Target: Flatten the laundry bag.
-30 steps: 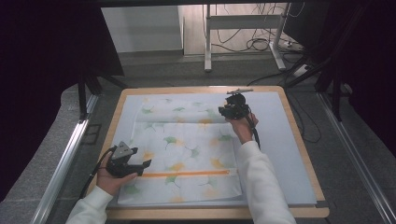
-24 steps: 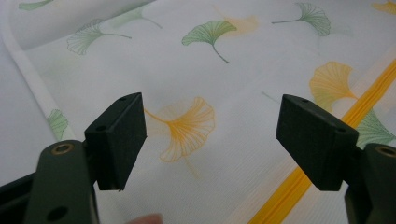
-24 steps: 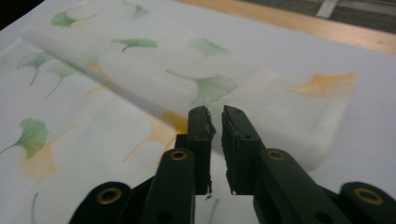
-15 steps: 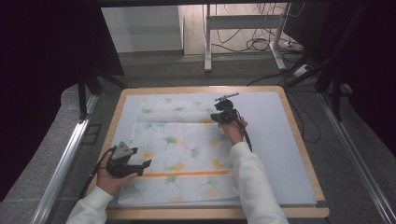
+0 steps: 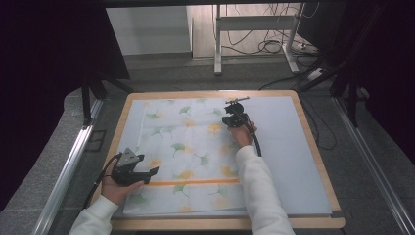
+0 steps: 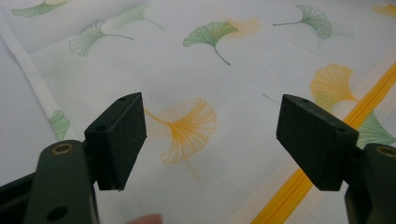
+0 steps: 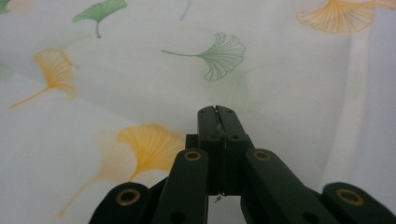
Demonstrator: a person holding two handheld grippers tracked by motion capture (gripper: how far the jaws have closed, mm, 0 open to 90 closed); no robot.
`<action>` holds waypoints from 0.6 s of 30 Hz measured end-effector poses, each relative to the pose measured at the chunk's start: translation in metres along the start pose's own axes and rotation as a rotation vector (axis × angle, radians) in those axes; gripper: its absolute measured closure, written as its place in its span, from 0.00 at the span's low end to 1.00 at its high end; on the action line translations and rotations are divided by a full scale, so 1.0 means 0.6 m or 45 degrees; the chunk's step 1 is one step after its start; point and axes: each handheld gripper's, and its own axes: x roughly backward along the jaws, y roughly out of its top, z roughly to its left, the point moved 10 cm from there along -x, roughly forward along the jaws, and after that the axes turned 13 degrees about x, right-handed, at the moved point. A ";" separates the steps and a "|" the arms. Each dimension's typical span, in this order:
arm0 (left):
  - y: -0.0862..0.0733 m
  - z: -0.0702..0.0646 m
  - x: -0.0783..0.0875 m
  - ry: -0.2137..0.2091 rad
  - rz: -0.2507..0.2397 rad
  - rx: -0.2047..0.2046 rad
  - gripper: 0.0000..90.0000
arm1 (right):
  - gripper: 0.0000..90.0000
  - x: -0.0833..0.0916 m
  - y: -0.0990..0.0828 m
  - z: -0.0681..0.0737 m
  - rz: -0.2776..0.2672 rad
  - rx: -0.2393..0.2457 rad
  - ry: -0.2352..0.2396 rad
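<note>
- The room: a dim space with dark curtains at both sides, a grey floor, a white wall panel at the back and a metal stand (image 5: 254, 36) with loose cables beyond the tabletop.
- The tabletop (image 5: 313, 147): a wooden-rimmed board under a pale mat, with silver rails along each flank.
- The cloth (image 5: 188, 156): a thin white sheet printed with green and orange ginkgo leaves and one orange stripe (image 5: 195, 182) near the person's edge. It lies spread flat over the left and middle of the tabletop, with the mat bare to its right.
- The step in hand, as I judge it: taking hold of the cloth for a fold or a shift. One side is being pinched, the other stands ready.
- The right tongs (image 5: 231, 119): down at the far right part of the cloth, jaws pressed together. In the right gripper view (image 7: 218, 116) a sliver of fabric seems caught in the seam between them, though it is too small to be sure.
- The left tongs (image 5: 147, 174): low over the near left corner, jaws spread wide and gripping nothing, with cloth in the gap (image 6: 210, 135).
- The next move likely calls for the left tongs to drop and close on the near edge, so both ends lift together without the thin fabric slipping.
</note>
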 end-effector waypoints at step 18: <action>0.002 0.003 -0.004 0.003 -0.015 0.016 0.25 | 0.99 0.155 -0.081 0.094 -0.060 0.190 0.151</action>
